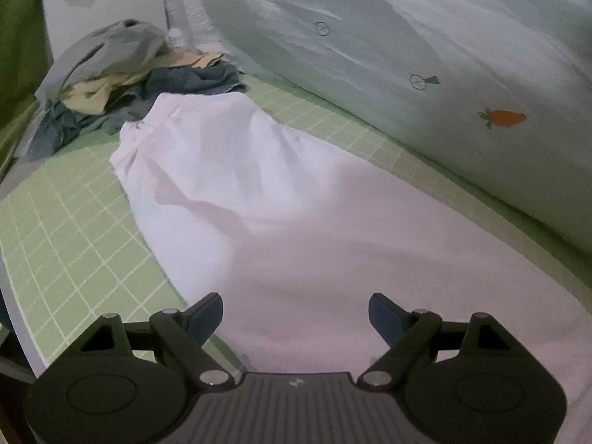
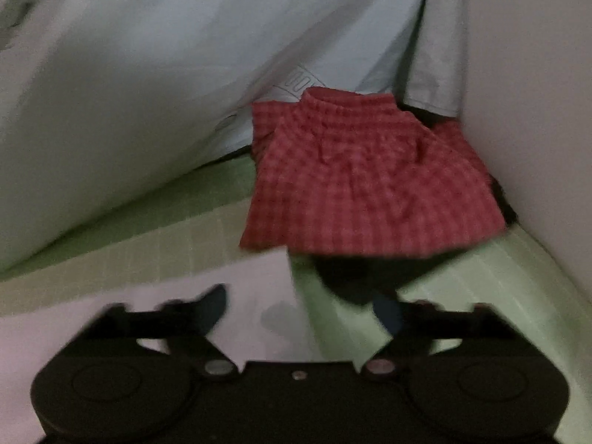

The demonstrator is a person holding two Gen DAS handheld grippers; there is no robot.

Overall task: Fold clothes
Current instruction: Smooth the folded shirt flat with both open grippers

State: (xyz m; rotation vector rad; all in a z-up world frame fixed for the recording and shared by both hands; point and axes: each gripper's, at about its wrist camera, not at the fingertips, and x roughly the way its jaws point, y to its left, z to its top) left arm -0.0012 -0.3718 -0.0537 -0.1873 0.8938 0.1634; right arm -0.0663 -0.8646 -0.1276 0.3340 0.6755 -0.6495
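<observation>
Left gripper (image 1: 296,314): jaws wide, empty, over near end of white garment (image 1: 236,192), which lies flat on green mat (image 1: 74,229), long axis running near-right to far-left toward clothes pile (image 1: 122,77). Right gripper (image 2: 299,310): jaws apart, empty; red skirt (image 2: 370,185) beyond.
</observation>
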